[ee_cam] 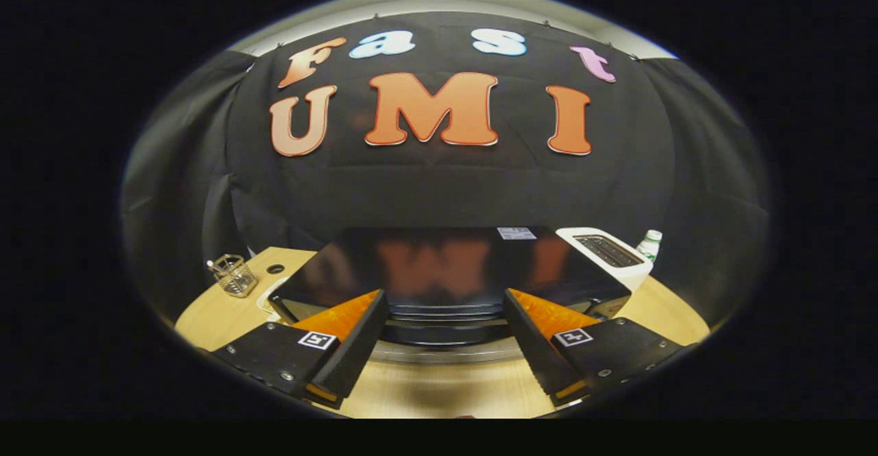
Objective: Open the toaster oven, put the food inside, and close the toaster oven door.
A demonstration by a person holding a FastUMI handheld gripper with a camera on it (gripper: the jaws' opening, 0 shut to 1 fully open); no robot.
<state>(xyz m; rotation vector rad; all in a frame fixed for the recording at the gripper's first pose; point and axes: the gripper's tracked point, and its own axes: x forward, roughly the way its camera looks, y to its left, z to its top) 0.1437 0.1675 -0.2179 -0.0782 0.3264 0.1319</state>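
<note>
Toaster oven (439,271) on wooden table (206,319), just ahead of gripper (446,319), door apparently closed. Fingers spread wide, holding nothing. Step: opening approach. Next: locate door handle at front edge, grip, pull down.

Glossy toaster oven (439,264), wooden table (446,387)

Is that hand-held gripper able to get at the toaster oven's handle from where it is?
Probably yes. The hand-held gripper is open, its fingers spread, and the toaster oven sits just ahead with its silver handle between them and nothing blocking.
</note>
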